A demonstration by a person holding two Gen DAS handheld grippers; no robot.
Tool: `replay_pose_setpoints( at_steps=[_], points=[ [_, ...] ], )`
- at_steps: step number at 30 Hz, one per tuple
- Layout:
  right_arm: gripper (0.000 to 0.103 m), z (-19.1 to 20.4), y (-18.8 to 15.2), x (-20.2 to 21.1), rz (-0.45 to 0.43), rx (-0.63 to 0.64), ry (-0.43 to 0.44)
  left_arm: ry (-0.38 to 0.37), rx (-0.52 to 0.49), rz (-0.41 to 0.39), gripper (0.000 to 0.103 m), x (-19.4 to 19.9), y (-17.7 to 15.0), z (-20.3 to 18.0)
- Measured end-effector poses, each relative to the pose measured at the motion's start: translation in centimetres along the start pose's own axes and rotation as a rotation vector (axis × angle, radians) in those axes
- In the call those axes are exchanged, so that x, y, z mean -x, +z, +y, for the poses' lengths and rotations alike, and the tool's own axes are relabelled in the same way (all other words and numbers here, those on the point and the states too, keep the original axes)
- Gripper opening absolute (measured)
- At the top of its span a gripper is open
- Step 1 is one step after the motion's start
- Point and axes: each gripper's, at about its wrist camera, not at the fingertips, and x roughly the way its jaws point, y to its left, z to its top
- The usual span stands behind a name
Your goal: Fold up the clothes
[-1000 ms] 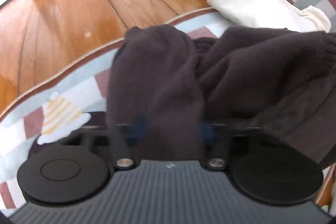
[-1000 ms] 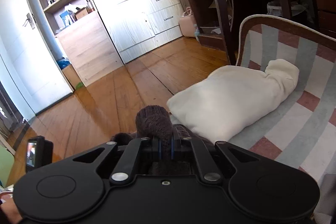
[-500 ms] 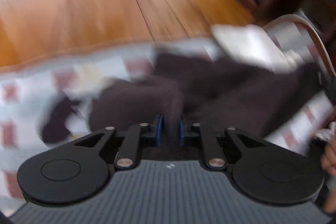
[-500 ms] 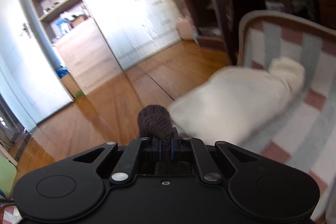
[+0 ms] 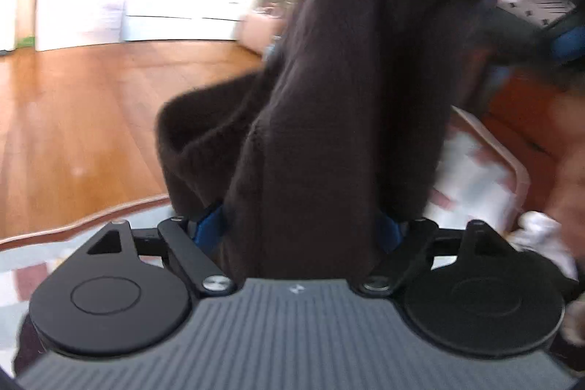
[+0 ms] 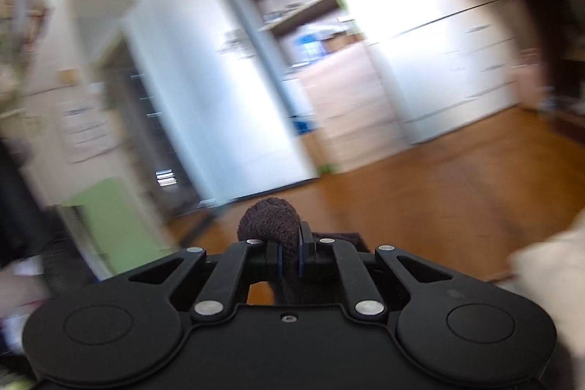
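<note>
A dark brown knitted sweater (image 5: pixel 347 79) hangs in a tall fold from the top right down through my left gripper (image 5: pixel 298 229). The left jaws are opening and stand wide. The fabric fills the gap between the blue pads (image 5: pixel 208 225) without being pinched. My right gripper (image 6: pixel 289 258) is shut on a bunch of the same sweater (image 6: pixel 270 225), which bulges above its fingertips. In the left wrist view a blurred dark tool with a blue pad (image 5: pixel 568 42) holds the sweater's top at the upper right.
A striped pink, grey and white cover (image 5: pixel 475 178) lies below the sweater with a wooden floor (image 5: pixel 73 116) beyond its edge. A cream garment (image 6: pixel 548 262) shows at the right. White cupboards and open shelves (image 6: pixel 292 6) stand across the room.
The left jaws went from shut on the sweater to wide apart. The sweater rose from the cover and now hangs. The right gripper swung up and away from the cream garment, still gripping.
</note>
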Motion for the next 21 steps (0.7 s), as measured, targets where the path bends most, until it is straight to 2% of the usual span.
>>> replay_pose_setpoints(
  at_steps=[1,2,3,4,6,7,8,10,12,14,16,17,21],
  points=[
    [0.010,0.7,-0.3,-0.9,0.028,0.027,0.011,0.055,0.034,0.035,0.025,-0.7,0.4,1.1],
    [0.012,1.4,-0.5,-1.9,0.056,0.054,0.021,0.111,0.059,0.055,0.022,-0.9,0.8,2.4],
    [0.016,2.1,-0.8,-2.8,0.084,0.081,0.032,0.162,0.069,0.045,0.021,-0.7,1.1,3.6],
    [0.016,2.3,-1.3,-3.5,0.109,0.097,0.008,0.214,0.079,0.010,0.020,0.1,1.1,4.9],
    [0.045,1.2,-3.2,-4.2,0.153,0.097,-0.112,0.321,0.118,-0.078,0.020,1.9,1.0,8.1],
    [0.050,0.1,-4.1,-4.0,0.174,0.083,-0.167,0.374,0.175,-0.128,0.020,3.0,0.3,10.2],
    [0.051,-0.9,-5.1,-3.9,0.194,0.069,-0.221,0.427,0.240,-0.178,0.020,4.1,-0.4,12.4],
    [0.051,-3.8,-7.3,-3.3,0.246,0.009,-0.327,0.525,0.388,-0.214,0.019,5.0,-3.0,16.8],
    [0.051,-6.5,-9.4,-2.8,0.302,-0.092,-0.399,0.626,0.481,-0.172,0.019,4.5,-6.9,20.7],
    [0.051,-8.8,-11.4,-2.6,0.358,-0.213,-0.438,0.656,0.572,-0.058,0.017,3.6,-10.4,24.0],
    [0.051,-10.0,-13.1,-2.5,0.393,-0.295,-0.439,0.601,0.733,-0.033,0.017,4.0,-12.1,26.6],
    [0.051,-10.4,-13.8,-2.6,0.408,-0.328,-0.442,0.583,0.774,-0.050,0.017,4.4,-12.2,27.3],
    [0.060,-10.7,-15.9,-4.3,0.467,-0.395,-0.468,0.609,0.686,-0.059,0.017,4.0,-10.7,27.0]
  ],
)
